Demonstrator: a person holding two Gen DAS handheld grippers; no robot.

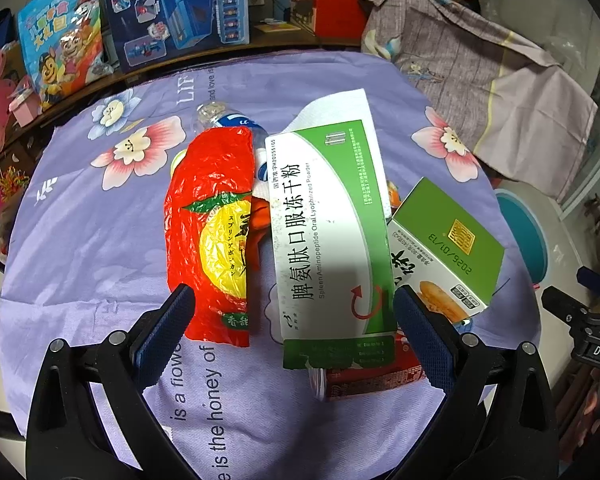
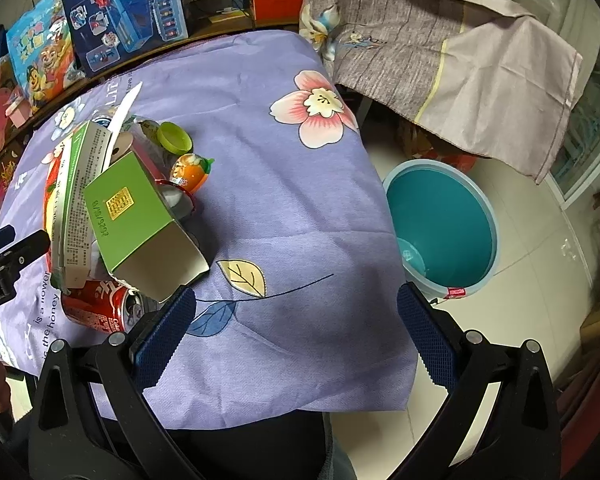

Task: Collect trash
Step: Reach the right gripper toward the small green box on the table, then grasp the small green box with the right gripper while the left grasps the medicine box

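Note:
A heap of trash lies on the purple flowered tablecloth (image 1: 100,248). In the left wrist view it holds a red plastic bag (image 1: 208,232), a flat green-and-white medicine box (image 1: 327,232), a green snack box (image 1: 447,248), a red soda can (image 1: 371,380) and a plastic bottle (image 1: 228,120). My left gripper (image 1: 292,328) hovers open just in front of the heap, nothing between its fingers. In the right wrist view the snack box (image 2: 140,224), the can (image 2: 100,308) and an orange jelly cup (image 2: 190,176) sit left of my right gripper (image 2: 296,336), which is open and empty over bare cloth (image 2: 300,208).
A teal bucket (image 2: 443,232) stands on the tiled floor just right of the table's edge. A grey cloth (image 2: 459,60) drapes over furniture behind it. Toy boxes (image 1: 176,4) line the back of the table. A green lid (image 2: 174,138) lies beside the heap.

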